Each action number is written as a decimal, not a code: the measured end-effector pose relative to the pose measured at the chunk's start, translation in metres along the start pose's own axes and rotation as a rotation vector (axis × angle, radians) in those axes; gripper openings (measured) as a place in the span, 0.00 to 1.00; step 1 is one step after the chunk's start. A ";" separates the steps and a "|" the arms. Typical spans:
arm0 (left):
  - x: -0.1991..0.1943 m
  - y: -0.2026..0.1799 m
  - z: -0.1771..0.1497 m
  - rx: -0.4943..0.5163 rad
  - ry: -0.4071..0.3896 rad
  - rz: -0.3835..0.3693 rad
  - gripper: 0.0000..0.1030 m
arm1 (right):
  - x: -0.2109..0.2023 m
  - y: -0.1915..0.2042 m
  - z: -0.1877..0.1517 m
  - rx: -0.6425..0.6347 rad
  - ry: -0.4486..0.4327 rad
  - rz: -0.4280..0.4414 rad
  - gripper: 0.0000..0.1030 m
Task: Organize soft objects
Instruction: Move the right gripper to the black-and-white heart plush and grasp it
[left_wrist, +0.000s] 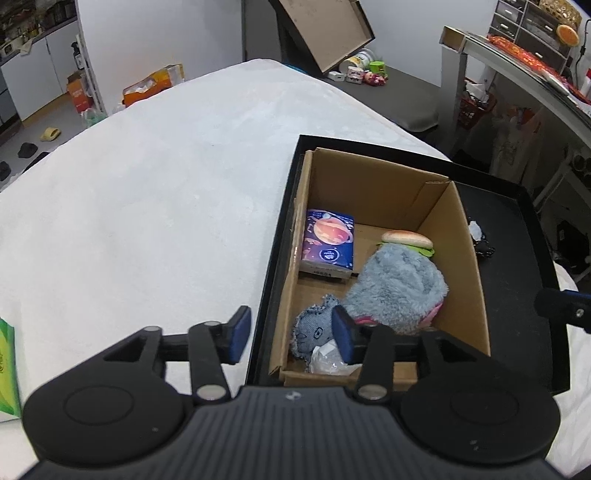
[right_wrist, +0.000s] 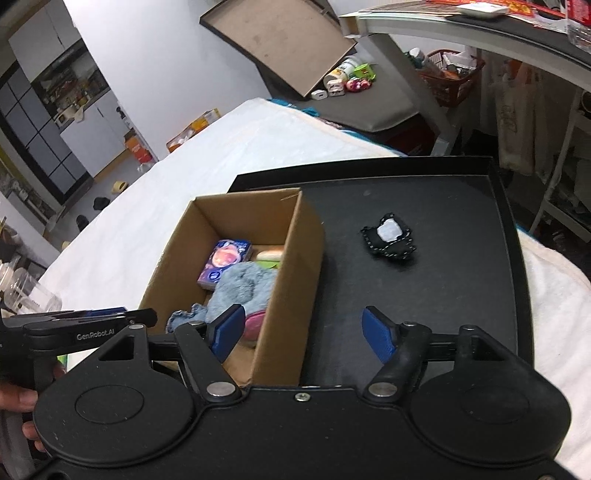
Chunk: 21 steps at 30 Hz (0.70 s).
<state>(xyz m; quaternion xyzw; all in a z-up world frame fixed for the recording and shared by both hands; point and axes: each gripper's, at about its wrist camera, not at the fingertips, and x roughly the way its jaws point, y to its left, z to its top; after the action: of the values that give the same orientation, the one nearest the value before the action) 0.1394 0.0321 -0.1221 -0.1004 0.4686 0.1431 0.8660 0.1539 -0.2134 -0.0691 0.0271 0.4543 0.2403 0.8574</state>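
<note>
Broadly: a white cloth-covered worktop (left_wrist: 147, 206) carrying a shallow black tray (right_wrist: 461, 192), with an open cardboard box (left_wrist: 376, 184) standing in the tray's left part. Room beyond: white walls, a dark framed board (left_wrist: 325, 33) leaning against the wall, small bottles and toys on a grey mat below it, a desk with a red basket underneath at the right, cupboards and slippers on the floor at the left. Box contents: a tissue pack printed with a planet (left_wrist: 328, 243) against the left wall; a toy burger (left_wrist: 408, 240) toward the far right; a grey fluffy plush (left_wrist: 399, 288) lying in front of the burger, with pink showing at its near edge; a small denim-blue soft toy (left_wrist: 314, 328) in the near left corner, beside a bit of clear plastic wrap (left_wrist: 328, 358). On the bare tray floor, right of the box and well apart from it, a small black pouch with a pale centre (right_wrist: 389, 236). Left gripper (left_wrist: 291, 336): over the box's near left wall, fingers (left_wrist: 238, 332) apart, nothing between them, one finger outside the box over the cloth, the other above the denim toy. Right gripper (right_wrist: 306, 332): above the box's right wall, fingers (right_wrist: 378, 334) wide apart and empty, one over the box interior, the other over the tray floor. A green packet (left_wrist: 7, 369) lies at the worktop's left edge.
</note>
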 end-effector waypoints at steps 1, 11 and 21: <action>0.000 0.000 0.000 -0.001 0.000 0.008 0.57 | 0.000 -0.002 0.001 0.004 -0.004 0.000 0.68; 0.012 -0.010 0.006 -0.012 0.007 0.075 0.67 | 0.015 -0.028 0.007 0.053 -0.029 -0.012 0.68; 0.030 -0.025 0.008 -0.023 0.022 0.101 0.68 | 0.036 -0.058 0.011 0.093 -0.027 -0.023 0.68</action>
<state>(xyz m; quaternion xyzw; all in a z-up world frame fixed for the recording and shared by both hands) 0.1695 0.0159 -0.1422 -0.0880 0.4810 0.1909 0.8512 0.2017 -0.2465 -0.1061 0.0649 0.4537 0.2086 0.8640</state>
